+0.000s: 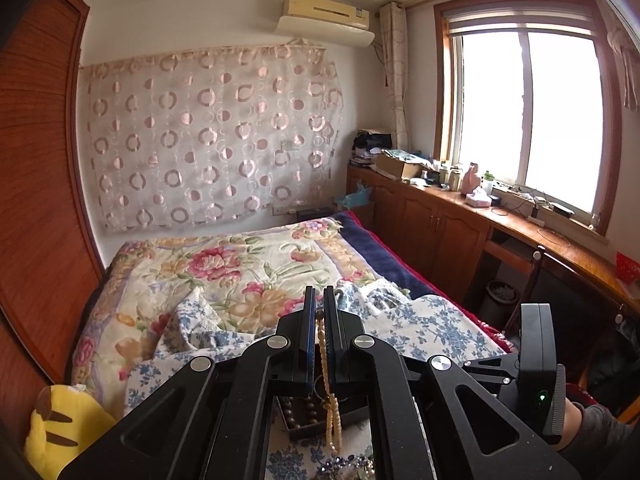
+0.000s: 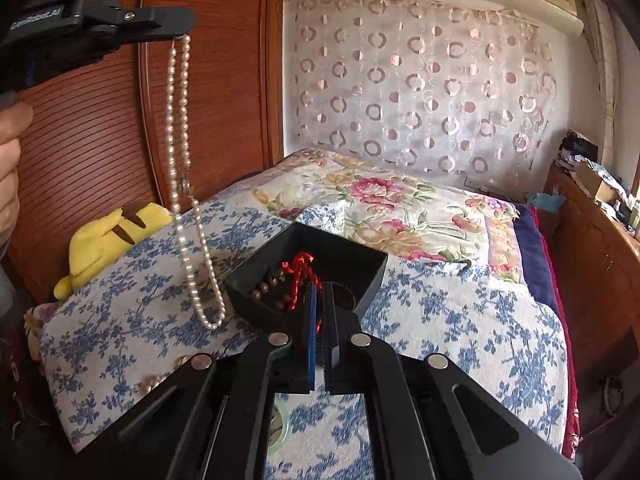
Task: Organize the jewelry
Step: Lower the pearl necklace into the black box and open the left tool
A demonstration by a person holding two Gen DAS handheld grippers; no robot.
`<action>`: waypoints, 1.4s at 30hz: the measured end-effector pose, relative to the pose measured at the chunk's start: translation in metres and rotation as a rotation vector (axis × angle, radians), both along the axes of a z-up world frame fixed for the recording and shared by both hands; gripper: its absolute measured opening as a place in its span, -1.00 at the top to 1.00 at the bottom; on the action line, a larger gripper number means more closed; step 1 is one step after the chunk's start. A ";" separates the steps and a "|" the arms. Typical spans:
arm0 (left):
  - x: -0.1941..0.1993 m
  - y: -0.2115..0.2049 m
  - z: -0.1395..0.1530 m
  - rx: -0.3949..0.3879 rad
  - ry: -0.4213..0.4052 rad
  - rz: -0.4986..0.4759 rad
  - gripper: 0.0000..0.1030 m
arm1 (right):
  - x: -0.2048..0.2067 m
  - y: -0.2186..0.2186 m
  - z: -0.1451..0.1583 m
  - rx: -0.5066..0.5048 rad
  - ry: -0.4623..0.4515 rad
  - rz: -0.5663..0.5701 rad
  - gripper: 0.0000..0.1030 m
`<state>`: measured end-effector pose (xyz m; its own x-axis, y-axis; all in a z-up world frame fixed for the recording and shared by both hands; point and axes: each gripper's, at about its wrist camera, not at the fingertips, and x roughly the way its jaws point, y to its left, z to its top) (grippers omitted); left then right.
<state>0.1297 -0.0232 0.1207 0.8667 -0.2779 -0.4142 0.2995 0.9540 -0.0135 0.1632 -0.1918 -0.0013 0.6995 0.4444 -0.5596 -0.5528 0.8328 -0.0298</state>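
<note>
Left gripper (image 2: pixel 182 30) is clamped on a pearl necklace (image 2: pixel 182 184), jaws together on the top of the loop, held high above and to the left of the black box (image 2: pixel 374 276). The necklace hangs down in a long doubled strand, and its bottom end dangles just left of the black box, low over the blue flowered cloth (image 2: pixel 460 320); whether it touches the cloth cannot be told. In the left wrist view the same strand (image 1: pixel 332 412) drops between the gripper's fingers toward the box (image 1: pixel 320 424) below. Right gripper (image 2: pixel 320 304) sits right at the near edge of the black box, jaws together on a red cord (image 2: pixel 300 276) that rises out of the box. Brown wooden beads (image 2: pixel 270 294) lie inside the box at its left wall, joined to the red cord. The black box rests on the blue flowered cloth, open side up. Near the box toward the viewer, more jewelry lies on the cloth: a pale green ring (image 2: pixel 280 424) under the right gripper and a few small gold pieces (image 2: pixel 160 378) to its left, too hidden to name. A yellow plush toy (image 2: pixel 108 240) lies left of the box at the wooden wardrobe (image 2: pixel 100 140). A flowered quilt (image 2: pixel 400 208) covers the bed behind the box. A hand (image 2: pixel 10 160) holds the left gripper at the far left edge.
</note>
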 end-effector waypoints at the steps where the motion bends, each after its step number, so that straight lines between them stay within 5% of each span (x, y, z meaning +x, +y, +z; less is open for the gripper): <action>1: 0.001 0.000 0.001 0.002 -0.002 0.002 0.94 | 0.005 0.001 0.001 0.005 0.000 -0.004 0.94; 11: 0.040 0.009 0.007 0.010 0.002 0.043 0.94 | 0.061 0.015 -0.015 0.049 0.072 -0.014 0.94; 16: 0.057 0.005 -0.015 0.016 0.054 0.045 0.93 | 0.075 0.024 -0.042 0.042 0.143 -0.006 0.92; 21: 0.067 0.000 -0.040 0.032 0.102 0.036 0.93 | 0.069 0.025 -0.053 0.016 0.147 0.005 0.91; 25: 0.073 -0.004 -0.049 0.033 0.121 0.033 0.93 | 0.063 0.020 -0.051 0.007 0.132 -0.001 0.68; 39: 0.070 -0.008 -0.068 0.063 0.156 0.023 0.92 | 0.045 0.003 -0.046 0.021 0.111 -0.006 0.68; 42: 0.065 -0.006 -0.071 0.057 0.162 0.018 0.71 | 0.035 -0.001 -0.047 0.012 0.102 -0.010 0.68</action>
